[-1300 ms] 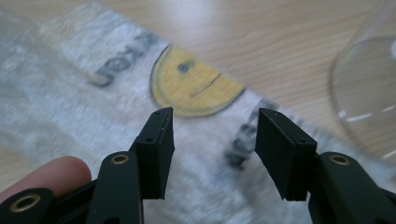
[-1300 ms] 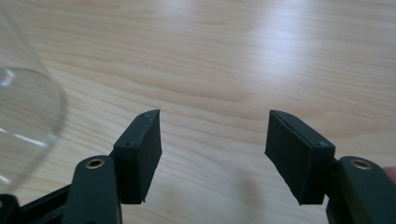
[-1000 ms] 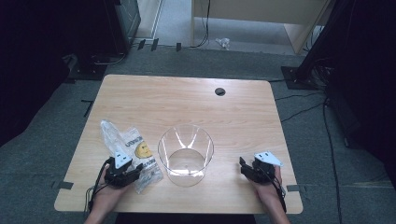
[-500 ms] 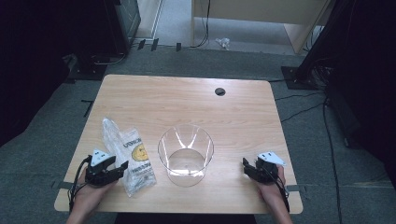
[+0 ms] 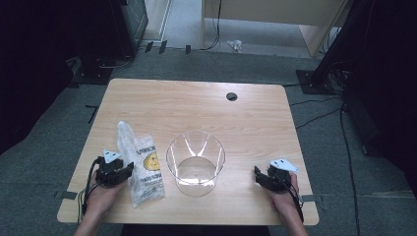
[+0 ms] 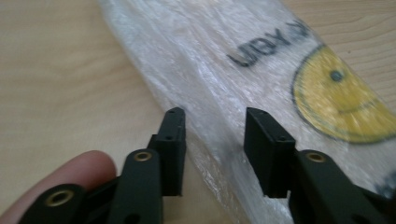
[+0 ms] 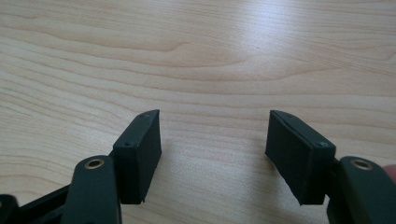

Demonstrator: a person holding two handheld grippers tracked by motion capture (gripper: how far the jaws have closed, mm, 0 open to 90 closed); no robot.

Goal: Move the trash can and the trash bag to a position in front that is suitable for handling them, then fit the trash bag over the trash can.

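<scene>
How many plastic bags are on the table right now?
1. The crinkled clear plastic bag with a yellow smiley face lies on the wooden table, left of the clear round plastic container. More could be folded inside it.

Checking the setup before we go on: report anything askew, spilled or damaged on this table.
Nothing is spilled or broken. The clear plastic bag with the yellow smiley face lies crumpled and slanted on the table, left of the upright, empty clear container. The left gripper has open jaws straddling the bag's edge; they have just been closing.
</scene>
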